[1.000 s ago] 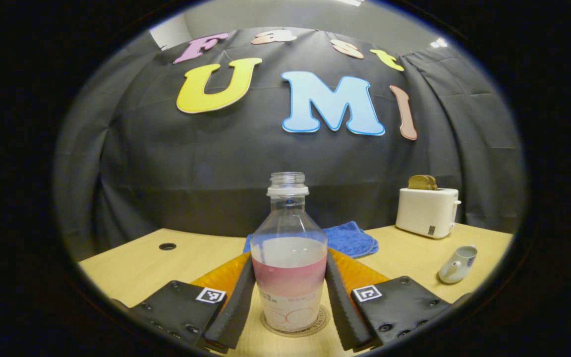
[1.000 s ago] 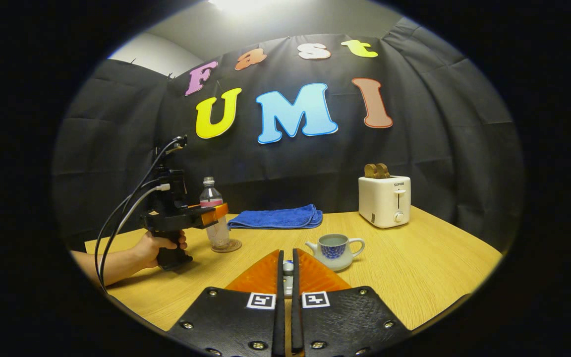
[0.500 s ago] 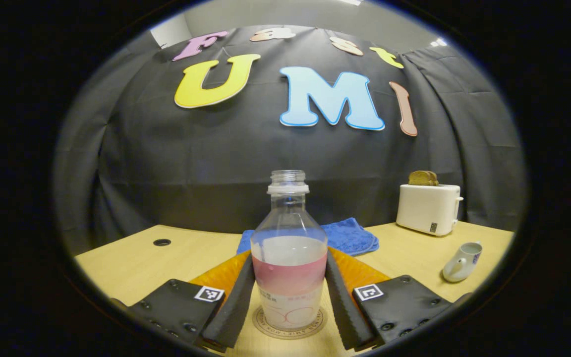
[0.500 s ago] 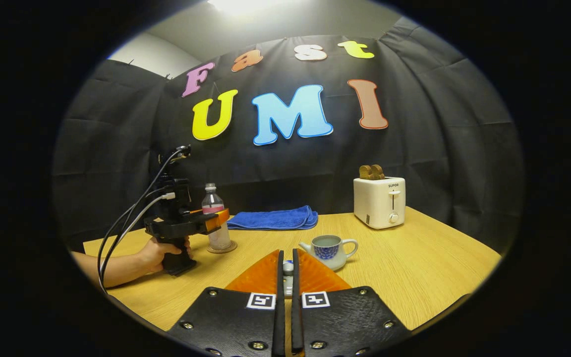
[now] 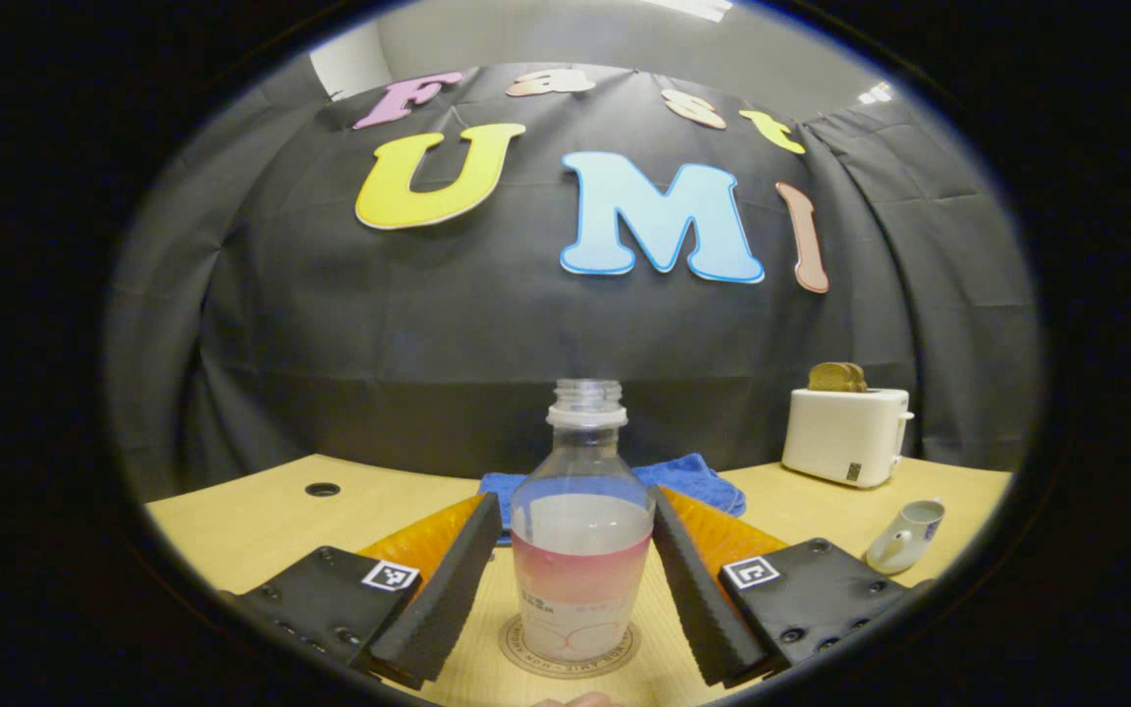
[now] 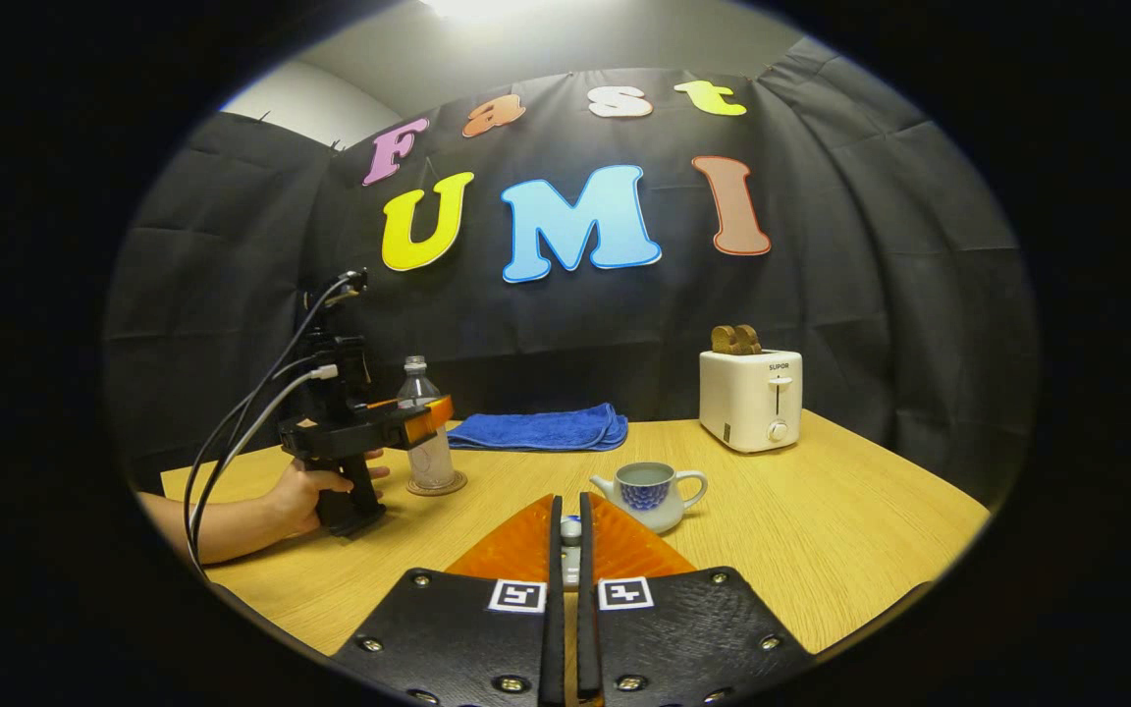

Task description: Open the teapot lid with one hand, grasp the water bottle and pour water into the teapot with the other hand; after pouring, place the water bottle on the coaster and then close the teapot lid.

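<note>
Bottom centre of the left gripper view, clear plastic water bottle with pink label band (image 5: 582, 550) stands upright on round printed coaster (image 5: 570, 648), uncapped, partly filled. Left gripper (image 5: 577, 574) is spread, fingers either side of the bottle with small gaps, not pressing it. Light wooden tabletop (image 5: 251, 506) underneath. Blue folded towel (image 5: 693, 476) behind the bottle, white toaster with bread slices (image 5: 845, 432) at right, small white ceramic teapot with blue pattern (image 5: 904, 535) at lower right of that view.

Right gripper view: right gripper (image 6: 571, 550) at bottom centre, fingers pressed together, pinching a small pale knobbed piece between the tips, looks like the teapot lid (image 6: 571, 531), hard to be sure. Teapot (image 6: 652, 494) sits lidless just beyond the tips, centre of frame. Left gripper (image 6: 418, 424) at left middle, held by a hand (image 6: 305, 491), cables trailing; bottle (image 6: 425, 432) on coaster (image 6: 436, 484) between its fingers. Towel (image 6: 541, 429) behind, toaster (image 6: 750, 393) at right.
</note>
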Action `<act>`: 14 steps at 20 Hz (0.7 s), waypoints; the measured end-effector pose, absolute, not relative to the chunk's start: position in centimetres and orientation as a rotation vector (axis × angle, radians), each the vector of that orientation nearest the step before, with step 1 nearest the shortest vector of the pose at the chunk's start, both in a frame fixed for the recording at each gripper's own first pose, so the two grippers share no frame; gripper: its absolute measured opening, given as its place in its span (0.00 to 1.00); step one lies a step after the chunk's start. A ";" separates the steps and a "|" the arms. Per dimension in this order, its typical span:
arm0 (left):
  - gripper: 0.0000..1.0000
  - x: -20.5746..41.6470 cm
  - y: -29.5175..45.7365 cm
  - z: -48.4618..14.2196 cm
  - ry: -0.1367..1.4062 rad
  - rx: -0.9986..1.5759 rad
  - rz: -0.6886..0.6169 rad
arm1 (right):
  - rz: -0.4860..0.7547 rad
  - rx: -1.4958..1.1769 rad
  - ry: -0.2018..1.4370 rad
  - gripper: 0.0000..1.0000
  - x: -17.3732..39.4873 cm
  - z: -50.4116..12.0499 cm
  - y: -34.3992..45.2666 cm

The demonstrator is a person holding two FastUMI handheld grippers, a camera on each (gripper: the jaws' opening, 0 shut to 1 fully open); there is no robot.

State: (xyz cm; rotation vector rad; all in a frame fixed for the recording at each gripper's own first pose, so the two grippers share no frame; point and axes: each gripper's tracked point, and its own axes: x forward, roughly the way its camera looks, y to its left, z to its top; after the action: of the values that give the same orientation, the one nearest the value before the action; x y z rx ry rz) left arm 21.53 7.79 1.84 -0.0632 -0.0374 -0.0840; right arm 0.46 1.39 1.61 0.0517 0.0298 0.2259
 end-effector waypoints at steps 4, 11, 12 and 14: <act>1.00 19.1 9.4 3.8 -0.065 -0.068 -0.018 | 0.191 0.054 -0.002 0.05 1.9 2.6 0.4; 1.00 9.8 11.2 9.7 -0.212 -0.115 0.021 | 0.111 0.082 -0.039 0.05 8.3 3.8 -1.5; 1.00 8.9 10.8 9.5 -0.215 -0.139 0.012 | 0.095 0.091 -0.022 0.05 9.6 3.5 -1.8; 1.00 7.4 10.6 9.1 -0.214 -0.147 0.008 | 0.063 0.062 -0.007 0.05 11.6 2.9 -2.3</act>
State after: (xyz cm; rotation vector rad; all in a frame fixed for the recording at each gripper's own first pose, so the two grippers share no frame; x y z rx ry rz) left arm 7.37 10.56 9.08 -0.1469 -0.2136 0.0077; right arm 11.56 -2.29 2.94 0.0617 -0.0072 0.0626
